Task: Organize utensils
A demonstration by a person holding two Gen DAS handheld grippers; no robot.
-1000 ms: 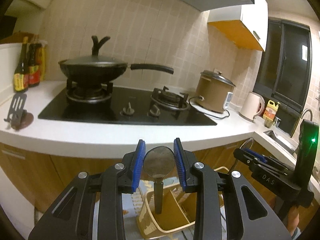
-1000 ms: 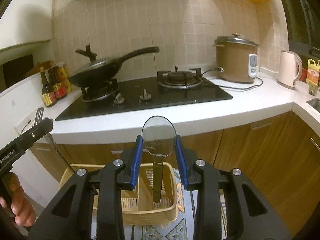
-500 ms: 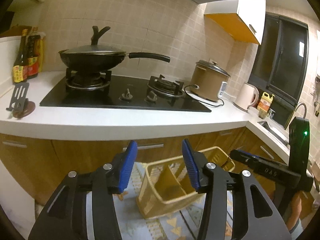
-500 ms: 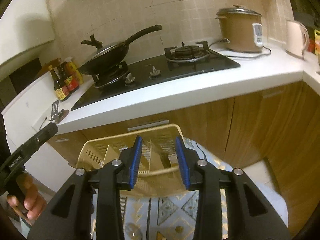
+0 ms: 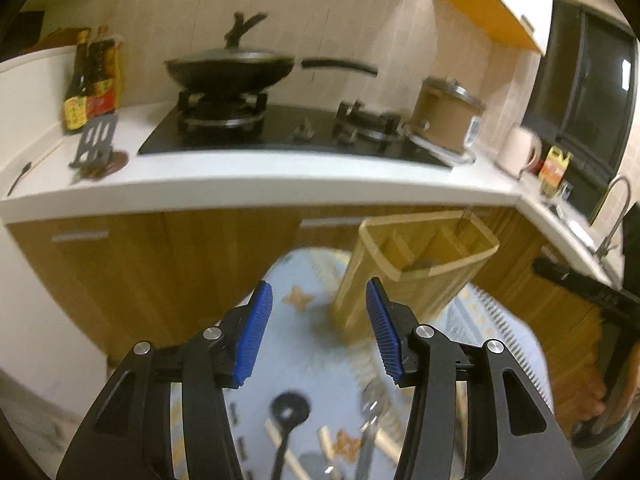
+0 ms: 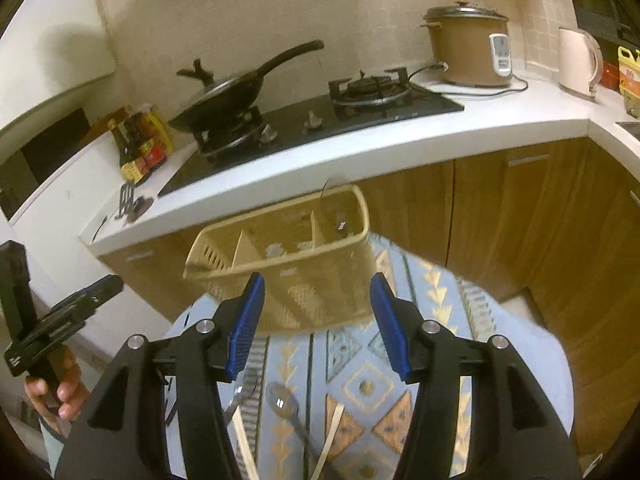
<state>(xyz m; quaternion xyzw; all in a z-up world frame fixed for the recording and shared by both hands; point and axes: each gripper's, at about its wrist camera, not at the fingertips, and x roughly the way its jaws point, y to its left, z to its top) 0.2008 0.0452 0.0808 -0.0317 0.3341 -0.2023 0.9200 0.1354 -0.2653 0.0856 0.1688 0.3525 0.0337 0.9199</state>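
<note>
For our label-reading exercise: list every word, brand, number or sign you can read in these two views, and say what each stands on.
No text here can be read for certain.
Sauce bottles: yellow and red labels, print blurred.
Rice cooker: white panel, markings too small.
Yellow oil bottle: label blurred.
Left gripper: pale marking on its body, unreadable.
Right gripper: light marks, blurred.

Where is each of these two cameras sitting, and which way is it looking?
Left wrist view: sits on the left hand-held gripper, looking along its open blue fingers at the basket on the rug, with the stove behind; the other gripper shows at the right edge.
Right wrist view: sits on the right hand-held gripper, also open, looking down at the basket; the person's left hand shows at lower left.
Both views share the basket, rug, frying pan and rice cooker.
</note>
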